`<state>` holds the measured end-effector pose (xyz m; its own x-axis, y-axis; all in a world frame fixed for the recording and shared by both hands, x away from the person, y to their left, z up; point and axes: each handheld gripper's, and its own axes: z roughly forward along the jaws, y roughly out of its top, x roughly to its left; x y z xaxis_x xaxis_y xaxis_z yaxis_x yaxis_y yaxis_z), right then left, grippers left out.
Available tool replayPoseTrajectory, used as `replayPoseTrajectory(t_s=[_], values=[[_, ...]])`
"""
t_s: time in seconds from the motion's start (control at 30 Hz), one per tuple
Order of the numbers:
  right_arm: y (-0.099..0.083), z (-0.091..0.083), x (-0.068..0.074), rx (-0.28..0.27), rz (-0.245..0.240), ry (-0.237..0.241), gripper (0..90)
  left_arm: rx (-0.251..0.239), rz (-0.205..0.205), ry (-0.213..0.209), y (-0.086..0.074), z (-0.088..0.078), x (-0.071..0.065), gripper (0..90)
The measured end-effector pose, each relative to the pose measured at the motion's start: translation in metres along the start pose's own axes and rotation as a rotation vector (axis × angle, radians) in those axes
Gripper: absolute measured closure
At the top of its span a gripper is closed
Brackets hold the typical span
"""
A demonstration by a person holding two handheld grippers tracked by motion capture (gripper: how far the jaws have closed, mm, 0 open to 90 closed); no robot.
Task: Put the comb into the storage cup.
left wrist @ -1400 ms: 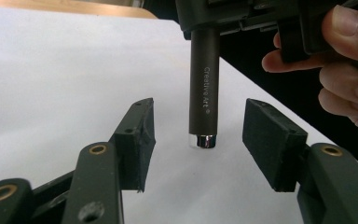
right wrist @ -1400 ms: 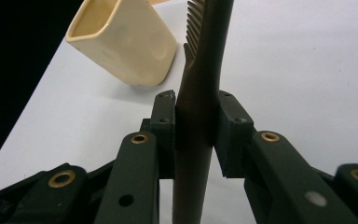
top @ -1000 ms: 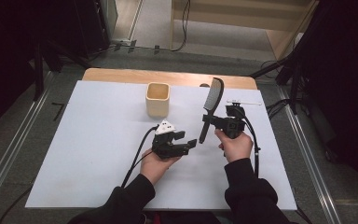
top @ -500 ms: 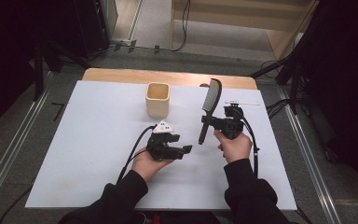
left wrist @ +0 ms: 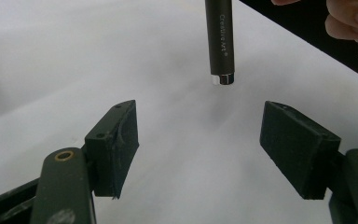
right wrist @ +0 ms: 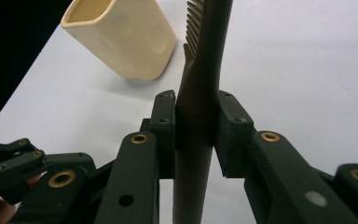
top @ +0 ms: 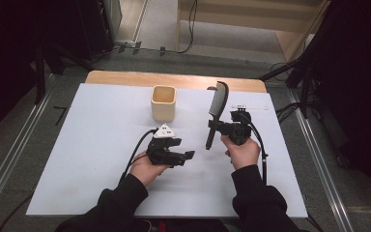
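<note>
Now left gripper off the comb, fingers just opened wide and empty; right gripper fingers clamped on its handle.

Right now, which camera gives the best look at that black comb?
The high view: it shows the whole comb, teeth to handle, clamped in the right gripper beside the cream cup. The right gripper view shows the comb's handle pinched between the jaws, teeth partly cut off. The left gripper view catches the handle's lower end above the white table.
</note>
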<state>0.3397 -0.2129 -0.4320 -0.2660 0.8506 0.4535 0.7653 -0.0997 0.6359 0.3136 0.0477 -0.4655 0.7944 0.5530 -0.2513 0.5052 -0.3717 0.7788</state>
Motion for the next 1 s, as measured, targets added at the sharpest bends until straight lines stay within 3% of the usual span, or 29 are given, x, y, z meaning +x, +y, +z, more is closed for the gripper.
replayPoseTrajectory(t_s=[0.2,0.73,1.0], values=[[-0.001,0.000,0.002,0.000,-0.008,0.000,70.1,0.024,0.025,0.001,-0.001,-0.009,0.003,28.4],[-0.003,-0.004,0.005,-0.023,-0.038,-0.009,70.1,0.050,0.042,0.006,-0.008,-0.033,0.011,28.4],[-0.003,-0.003,0.008,-0.028,-0.058,-0.010,70.0,0.057,0.027,0.006,-0.010,-0.047,0.018,28.4]])
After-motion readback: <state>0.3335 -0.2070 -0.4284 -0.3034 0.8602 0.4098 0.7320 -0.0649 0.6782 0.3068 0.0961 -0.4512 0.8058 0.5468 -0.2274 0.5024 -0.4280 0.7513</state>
